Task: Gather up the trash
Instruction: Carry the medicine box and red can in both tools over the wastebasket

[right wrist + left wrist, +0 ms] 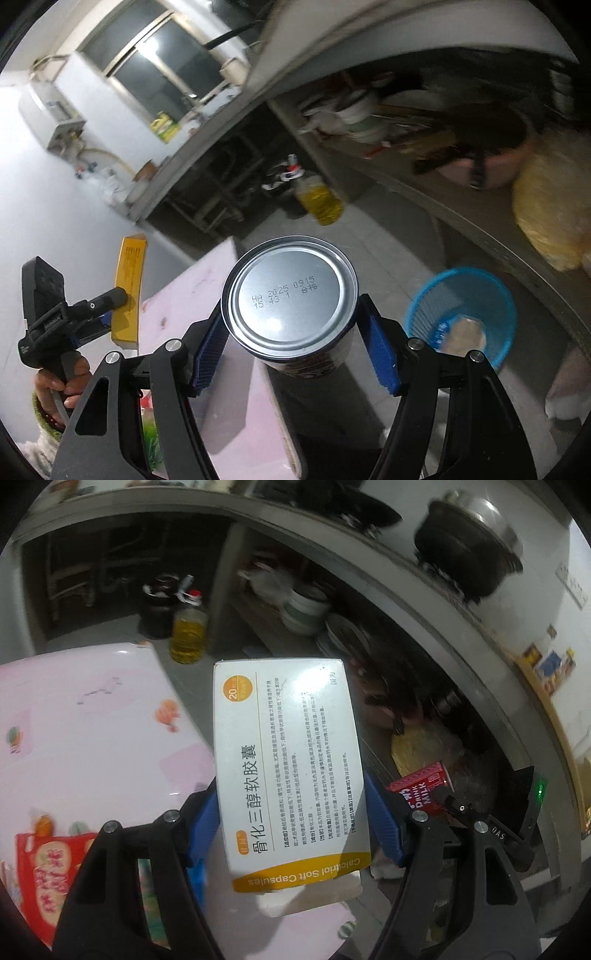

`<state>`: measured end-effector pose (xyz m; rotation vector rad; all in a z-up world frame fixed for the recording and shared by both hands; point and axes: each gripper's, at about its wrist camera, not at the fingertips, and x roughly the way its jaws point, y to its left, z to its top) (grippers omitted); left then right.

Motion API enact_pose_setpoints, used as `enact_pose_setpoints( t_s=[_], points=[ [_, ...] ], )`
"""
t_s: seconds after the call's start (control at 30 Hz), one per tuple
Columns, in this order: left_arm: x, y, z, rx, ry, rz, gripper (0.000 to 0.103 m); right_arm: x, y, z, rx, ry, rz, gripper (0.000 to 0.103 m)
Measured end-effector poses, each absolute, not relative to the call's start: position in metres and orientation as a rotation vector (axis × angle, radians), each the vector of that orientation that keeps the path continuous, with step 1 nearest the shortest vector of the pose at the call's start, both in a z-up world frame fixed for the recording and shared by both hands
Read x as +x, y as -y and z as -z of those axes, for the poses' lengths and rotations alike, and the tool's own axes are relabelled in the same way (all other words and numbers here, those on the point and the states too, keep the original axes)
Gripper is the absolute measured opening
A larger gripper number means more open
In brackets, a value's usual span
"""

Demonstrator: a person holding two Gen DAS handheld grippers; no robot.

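Left wrist view: the left gripper (291, 827) is pinching a white box (288, 760) above the pink table's (92, 738) right edge.

Right wrist view: the right gripper (291, 347) is clamping a can (291, 299) beyond the table's corner, near the blue bin (461, 317) on the floor.

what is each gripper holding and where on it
The left gripper clamps a Calcitriol capsule box across its long sides, near the yellow end. The right gripper grips a can by its cylindrical sides.

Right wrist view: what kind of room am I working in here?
Most likely a home kitchen: a cooking oil bottle on the floor, stacked bowls on an under-counter shelf, and a lidded black pot on the countertop.
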<state>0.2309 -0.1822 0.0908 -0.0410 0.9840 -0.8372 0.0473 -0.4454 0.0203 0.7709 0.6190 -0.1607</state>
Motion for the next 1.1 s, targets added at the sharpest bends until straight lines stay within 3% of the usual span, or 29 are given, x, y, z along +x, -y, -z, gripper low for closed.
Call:
enact_pose_setpoints(
  t_s=[0.57, 0.8, 1.1],
  points=[
    [0.226, 0.337, 0.002, 0.129, -1.218, 0.927, 0.068, 0.007, 0.526, 0.077, 0.966, -0.679, 0.424, 0.066],
    [0.222, 0.368, 0.04, 0.164, -1.291, 0.909, 0.068, 0.025, 0.558, 0.155, 1.098, -0.771, 0.476, 0.066],
    [0.227, 0.368, 0.05, 0.182, -1.311, 0.886, 0.068, 0.102, 0.568, 0.287, 1.119, -1.077, 0.511, 0.067]
  ],
)
